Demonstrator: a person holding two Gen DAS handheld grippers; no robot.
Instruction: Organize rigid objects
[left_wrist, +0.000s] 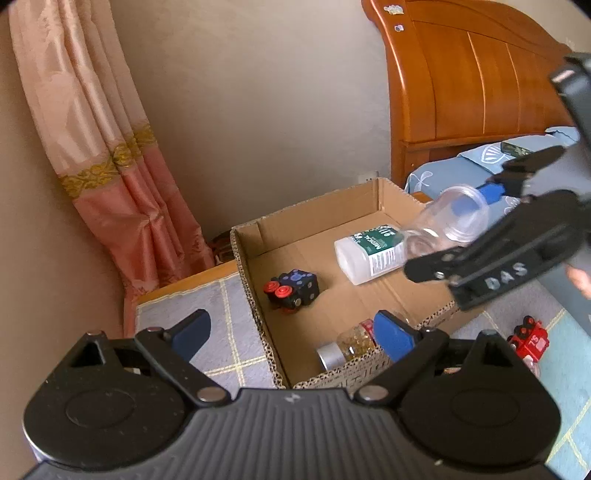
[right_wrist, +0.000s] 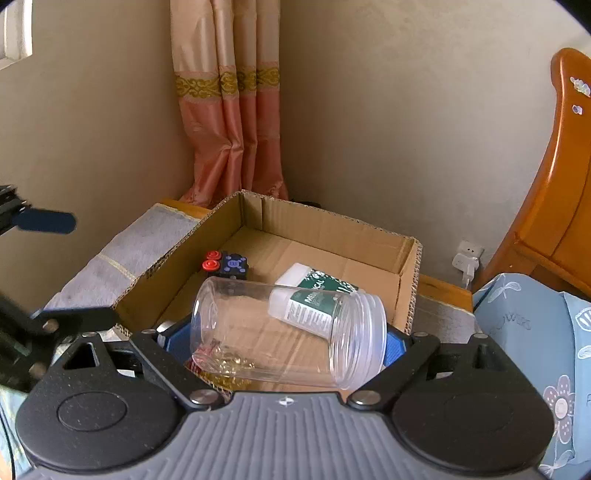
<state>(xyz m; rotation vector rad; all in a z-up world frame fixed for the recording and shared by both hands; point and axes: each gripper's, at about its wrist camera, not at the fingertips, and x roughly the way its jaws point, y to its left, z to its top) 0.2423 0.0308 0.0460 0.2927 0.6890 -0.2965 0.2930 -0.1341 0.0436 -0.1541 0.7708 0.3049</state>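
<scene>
While gripped by right tool, clear jar above cardboard box.

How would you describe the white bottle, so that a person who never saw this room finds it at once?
Look into the open cardboard box in the room's corner. The white bottle lies on its side on the box floor, towards the bed-side wall. Only it has a green printed label; the black toy block and small capsule jar have none.

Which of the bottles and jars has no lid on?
The clear plastic jar held sideways in the right gripper; the white bottle and bead jar stay capped.
</scene>
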